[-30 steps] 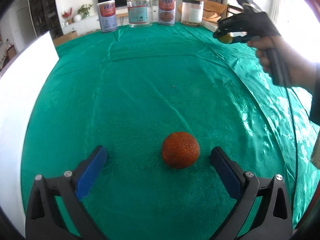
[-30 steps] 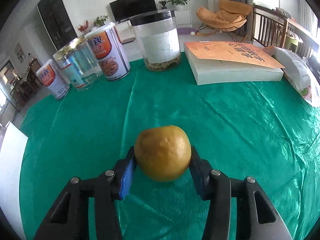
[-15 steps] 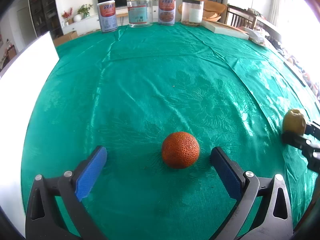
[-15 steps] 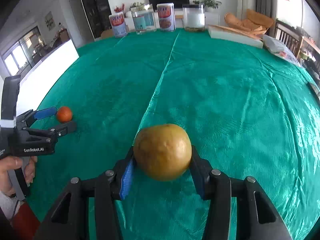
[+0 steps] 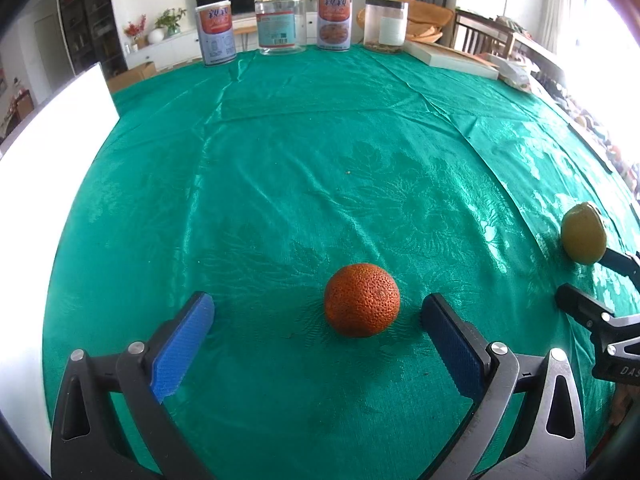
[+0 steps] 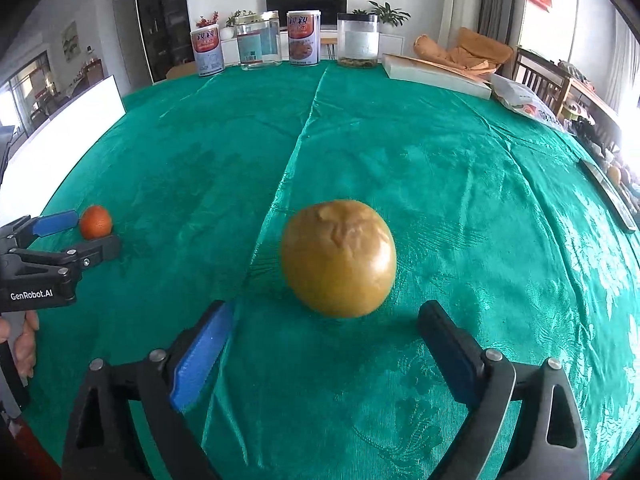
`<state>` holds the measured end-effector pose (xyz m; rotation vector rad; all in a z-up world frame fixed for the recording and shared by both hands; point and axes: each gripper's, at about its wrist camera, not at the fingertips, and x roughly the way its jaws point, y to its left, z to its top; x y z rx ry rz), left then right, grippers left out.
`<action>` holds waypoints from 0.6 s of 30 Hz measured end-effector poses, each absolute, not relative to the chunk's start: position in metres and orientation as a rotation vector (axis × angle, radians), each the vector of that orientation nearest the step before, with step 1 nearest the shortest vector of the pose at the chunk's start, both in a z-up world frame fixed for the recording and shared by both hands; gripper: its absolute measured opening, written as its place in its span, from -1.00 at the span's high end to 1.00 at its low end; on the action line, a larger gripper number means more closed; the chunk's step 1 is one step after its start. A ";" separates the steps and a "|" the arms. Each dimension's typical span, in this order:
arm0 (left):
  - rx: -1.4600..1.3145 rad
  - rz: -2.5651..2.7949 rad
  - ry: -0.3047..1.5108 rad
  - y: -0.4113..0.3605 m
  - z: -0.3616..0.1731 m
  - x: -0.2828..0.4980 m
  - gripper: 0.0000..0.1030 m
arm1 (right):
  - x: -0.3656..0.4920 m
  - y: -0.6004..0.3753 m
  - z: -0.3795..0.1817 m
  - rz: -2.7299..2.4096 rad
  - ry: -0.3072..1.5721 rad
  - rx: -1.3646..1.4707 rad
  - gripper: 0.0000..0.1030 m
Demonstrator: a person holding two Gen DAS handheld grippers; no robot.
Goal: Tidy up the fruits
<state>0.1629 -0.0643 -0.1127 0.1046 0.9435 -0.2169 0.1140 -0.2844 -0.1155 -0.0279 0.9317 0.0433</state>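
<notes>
An orange fruit (image 5: 362, 300) lies on the green tablecloth (image 5: 304, 168), between the open jaws of my left gripper (image 5: 316, 316) and nearer the right finger. It also shows in the right wrist view (image 6: 95, 222), far left, with my left gripper (image 6: 90, 232) around it. A yellow-brown fruit (image 6: 339, 258) rests on the cloth just ahead of my open right gripper (image 6: 328, 322), free of the pads. In the left wrist view this yellow fruit (image 5: 583, 233) sits at the right edge by my right gripper (image 5: 588, 276).
Two printed cans (image 5: 335, 20), a clear jar (image 5: 280, 23) and a black-lidded jar (image 5: 386, 20) stand along the far edge. A flat box (image 6: 434, 74) and a bag (image 6: 528, 104) lie far right. A white board (image 5: 48, 152) stands at the left.
My right gripper carried the yellow fruit from the far side to the near cloth, then opened and released it. The left gripper and the orange fruit stayed still.
</notes>
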 end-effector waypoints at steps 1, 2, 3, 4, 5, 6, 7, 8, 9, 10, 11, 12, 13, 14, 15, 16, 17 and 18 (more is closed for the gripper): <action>0.105 -0.217 0.944 -0.064 -0.113 0.163 -0.99 | 0.114 -0.284 -0.116 0.042 0.933 -0.027 -0.86; 0.105 -0.217 0.944 -0.064 -0.113 0.163 -0.99 | 0.115 -0.284 -0.116 0.041 0.935 -0.027 -0.87; 0.105 -0.217 0.944 -0.064 -0.113 0.163 -0.99 | 0.115 -0.284 -0.116 0.041 0.937 -0.028 -0.89; 0.105 -0.217 0.944 -0.064 -0.113 0.163 -0.99 | 0.115 -0.283 -0.116 0.042 0.939 -0.029 -0.90; 0.105 -0.217 0.944 -0.064 -0.113 0.163 -0.99 | 0.115 -0.284 -0.116 0.043 0.940 -0.029 -0.91; 0.105 -0.217 0.944 -0.064 -0.113 0.163 -0.99 | 0.115 -0.283 -0.116 0.043 0.940 -0.029 -0.91; 0.105 -0.217 0.944 -0.064 -0.113 0.163 -0.99 | 0.115 -0.283 -0.116 0.043 0.940 -0.029 -0.91; 0.105 -0.216 0.944 -0.064 -0.113 0.163 -0.99 | 0.115 -0.283 -0.116 0.044 0.940 -0.028 -0.91; 0.104 -0.217 0.944 -0.064 -0.113 0.163 -0.99 | 0.115 -0.284 -0.116 0.047 0.940 -0.026 -0.92; 0.103 -0.217 0.944 -0.064 -0.113 0.163 -0.99 | 0.116 -0.284 -0.116 0.050 0.940 -0.025 -0.92; 0.099 -0.220 0.944 -0.063 -0.113 0.163 -0.99 | 0.115 -0.284 -0.116 0.058 0.939 -0.021 -0.93; 0.093 -0.228 0.944 -0.062 -0.112 0.162 -0.99 | 0.115 -0.284 -0.116 0.072 0.933 -0.012 -0.93; 0.091 -0.252 0.943 -0.060 -0.111 0.162 -0.99 | 0.113 -0.286 -0.115 0.095 0.924 0.005 -0.93; 0.090 -0.295 0.950 -0.057 -0.110 0.161 -0.99 | 0.110 -0.289 -0.114 0.118 0.914 0.027 -0.93; 0.070 -0.346 0.958 -0.050 -0.108 0.159 -0.99 | 0.108 -0.292 -0.113 0.139 0.906 0.053 -0.93; 0.048 -0.372 0.962 -0.042 -0.107 0.155 -0.99 | 0.104 -0.296 -0.112 0.156 0.898 0.080 -0.93; 0.034 -0.381 0.964 -0.035 -0.106 0.149 -0.98 | 0.098 -0.300 -0.111 0.176 0.891 0.111 -0.93; 0.028 -0.383 0.966 -0.029 -0.105 0.142 -0.98 | 0.093 -0.304 -0.110 0.198 0.881 0.140 -0.93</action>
